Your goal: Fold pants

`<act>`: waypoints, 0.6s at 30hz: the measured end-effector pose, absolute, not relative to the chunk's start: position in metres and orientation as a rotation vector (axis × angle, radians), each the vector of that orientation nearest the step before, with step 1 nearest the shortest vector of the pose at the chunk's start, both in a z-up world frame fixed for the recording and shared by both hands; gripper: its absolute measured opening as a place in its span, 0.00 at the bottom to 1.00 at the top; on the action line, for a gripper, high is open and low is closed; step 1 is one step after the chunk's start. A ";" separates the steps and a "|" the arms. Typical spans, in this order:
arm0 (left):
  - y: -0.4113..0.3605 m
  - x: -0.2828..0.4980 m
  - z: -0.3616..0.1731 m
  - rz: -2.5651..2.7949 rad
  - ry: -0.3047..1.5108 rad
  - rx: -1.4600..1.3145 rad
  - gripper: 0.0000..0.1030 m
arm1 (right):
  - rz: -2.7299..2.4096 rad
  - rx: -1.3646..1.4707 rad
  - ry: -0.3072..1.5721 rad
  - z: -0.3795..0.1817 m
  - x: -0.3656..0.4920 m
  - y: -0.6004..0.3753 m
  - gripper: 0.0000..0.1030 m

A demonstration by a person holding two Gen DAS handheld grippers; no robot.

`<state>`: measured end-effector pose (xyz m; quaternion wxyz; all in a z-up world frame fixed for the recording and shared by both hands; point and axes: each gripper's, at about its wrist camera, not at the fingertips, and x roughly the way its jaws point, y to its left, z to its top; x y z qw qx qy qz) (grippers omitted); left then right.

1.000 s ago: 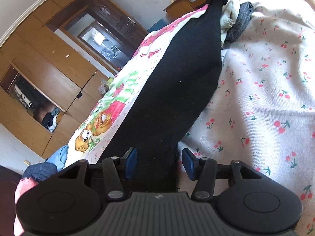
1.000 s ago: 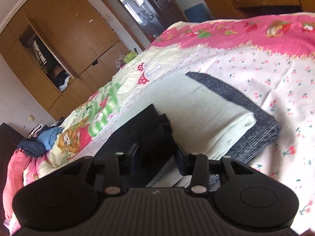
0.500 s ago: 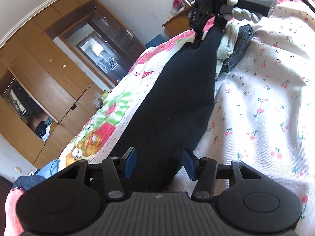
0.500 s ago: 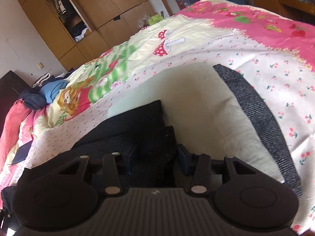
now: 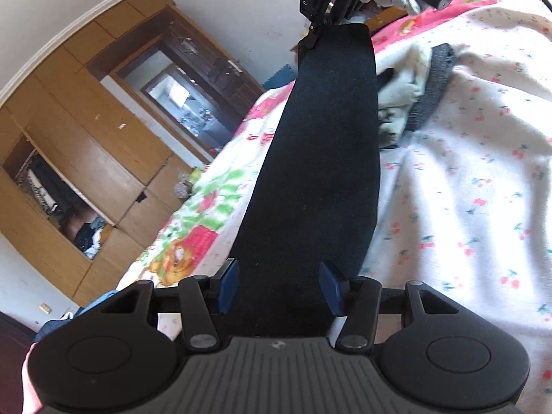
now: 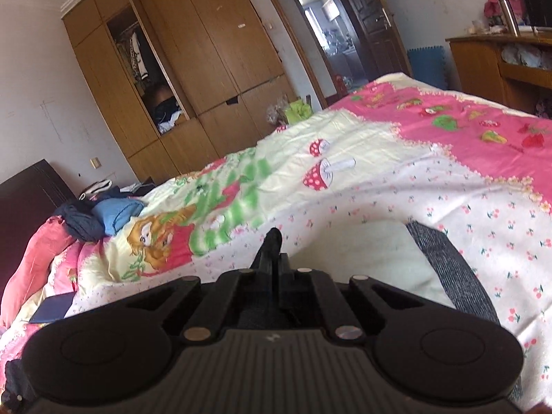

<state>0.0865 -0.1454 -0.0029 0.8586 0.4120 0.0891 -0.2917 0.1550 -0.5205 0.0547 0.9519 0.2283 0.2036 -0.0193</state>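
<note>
While black pants (image 5: 321, 172) stretch taut, between left gripper (image 5: 279, 284) fingers, pinched by right gripper (image 6: 274, 241)

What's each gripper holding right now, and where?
The black pants, lifted between them: right gripper pinches the far end; left gripper straddles the near end.

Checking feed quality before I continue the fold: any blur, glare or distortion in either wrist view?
Left wrist: the black pants stay sharp, the cherry-print sheet is motion-smeared and sun-washed, and fisheye bends the wardrobe. Right wrist: the mushroom bedspread is mildly blurred, the doorway glares, and the right tongs are dark.
</note>
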 end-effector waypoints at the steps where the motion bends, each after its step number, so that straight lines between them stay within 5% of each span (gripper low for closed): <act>1: -0.145 0.091 -0.004 -0.601 0.193 0.860 0.64 | -0.041 0.491 0.412 0.051 0.162 -0.523 0.03; 8: -0.133 0.106 -0.017 -0.571 0.273 0.850 0.64 | -0.184 0.492 0.619 -0.013 0.180 -0.528 0.05; 11: -0.126 0.108 -0.019 -0.557 0.300 0.830 0.64 | -0.245 0.541 0.583 -0.009 0.167 -0.536 0.29; 18: -0.095 0.113 -0.019 -0.470 0.352 0.766 0.67 | -0.076 0.415 0.511 0.025 0.129 -0.470 0.29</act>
